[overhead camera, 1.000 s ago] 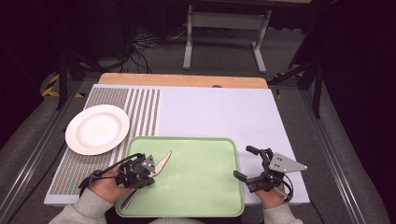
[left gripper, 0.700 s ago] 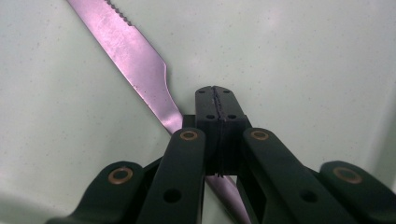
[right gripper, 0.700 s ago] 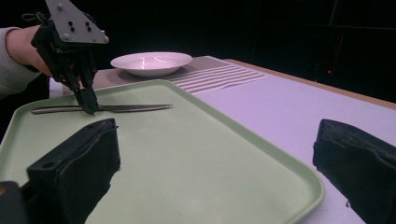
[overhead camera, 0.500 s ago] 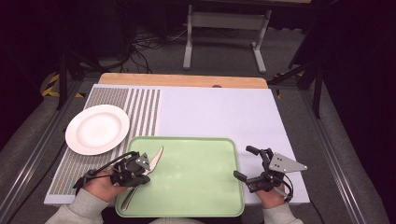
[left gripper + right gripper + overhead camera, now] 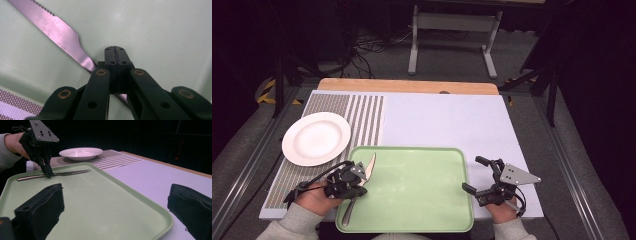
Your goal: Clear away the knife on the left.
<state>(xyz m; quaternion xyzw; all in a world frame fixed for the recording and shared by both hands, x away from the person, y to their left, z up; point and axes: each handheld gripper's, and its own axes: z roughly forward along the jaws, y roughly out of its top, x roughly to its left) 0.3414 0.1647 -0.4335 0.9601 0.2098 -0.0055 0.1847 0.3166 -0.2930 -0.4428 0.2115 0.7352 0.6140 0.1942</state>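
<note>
Now the left gripper (image 5: 357,184) is clamped tight on the knife (image 5: 362,184) near the green tray's (image 5: 422,200) left edge. Its serrated blade points toward the tray's far edge, its handle toward the near-left corner. Right gripper (image 5: 479,177) stands wide apart, holding nothing.

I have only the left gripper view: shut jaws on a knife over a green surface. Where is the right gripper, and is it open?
Observer: The right gripper is at the right edge of the green tray. Its jaws are open, with nothing between them.
Operator: Is there a plate somewhere near?
Observer: Yes. An empty white plate lies on a striped mat, to the left of the tray and beyond it.
Operator: Is the whole knife inside the tray?
Observer: Yes. In the high view the knife has its handle end just inside the tray's near left corner.
</note>
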